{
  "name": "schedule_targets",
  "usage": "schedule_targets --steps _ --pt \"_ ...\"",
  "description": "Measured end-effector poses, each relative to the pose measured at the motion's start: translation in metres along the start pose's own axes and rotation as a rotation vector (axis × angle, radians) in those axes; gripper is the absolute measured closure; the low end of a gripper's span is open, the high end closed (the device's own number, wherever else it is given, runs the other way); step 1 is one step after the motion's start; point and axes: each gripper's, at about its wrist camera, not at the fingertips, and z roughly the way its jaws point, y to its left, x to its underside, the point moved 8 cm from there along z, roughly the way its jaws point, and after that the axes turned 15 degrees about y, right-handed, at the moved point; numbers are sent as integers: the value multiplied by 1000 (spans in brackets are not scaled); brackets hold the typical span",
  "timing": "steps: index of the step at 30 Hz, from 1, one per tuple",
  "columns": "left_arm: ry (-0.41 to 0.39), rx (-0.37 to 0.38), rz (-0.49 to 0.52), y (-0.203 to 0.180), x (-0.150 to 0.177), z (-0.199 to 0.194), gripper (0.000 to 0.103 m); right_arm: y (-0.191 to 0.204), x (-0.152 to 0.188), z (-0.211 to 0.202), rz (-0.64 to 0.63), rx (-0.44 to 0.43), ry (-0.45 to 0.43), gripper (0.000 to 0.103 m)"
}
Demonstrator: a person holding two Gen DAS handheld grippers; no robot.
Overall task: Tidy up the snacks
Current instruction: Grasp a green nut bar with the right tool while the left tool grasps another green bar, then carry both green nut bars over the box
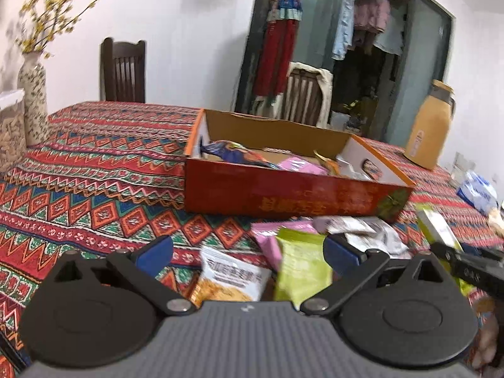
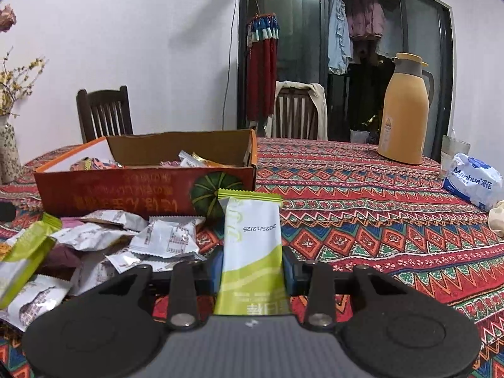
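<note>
Above the snack pile point(image 2: 132, 242) on the table point(image 2: 378, 220), the right gripper point(image 2: 252, 267) jaws pinch a green-white packet point(image 2: 252, 245), while the left gripper point(image 1: 249, 252) jaws hang spread near the box point(image 1: 283, 195).

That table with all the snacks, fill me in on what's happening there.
A person with a gripper in each hand is sorting snack packets into a cardboard box on the patterned tablecloth. The right gripper is shut on a green-and-white packet, held upright just in front of the box. The left gripper is open and empty above the loose pile of packets. A few snacks already lie in the box; many are not yet in.
</note>
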Motion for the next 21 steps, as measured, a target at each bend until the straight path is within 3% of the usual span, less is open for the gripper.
schedule_targets --steps 2,7,16,17,21 --pt "22 6 20 -9 5 1 0 -1 0 -2 5 -11 -14 67" --pt "62 19 61 -26 15 6 15 0 0 -7 8 -34 -41 67" --pt "152 26 99 -42 28 22 55 -3 1 -13 22 -76 -79 66" --pt "161 23 88 -40 29 23 63 -3 1 -14 21 -78 -83 66" --pt "170 27 48 -34 28 22 67 -4 2 -16 20 -88 -96 66"
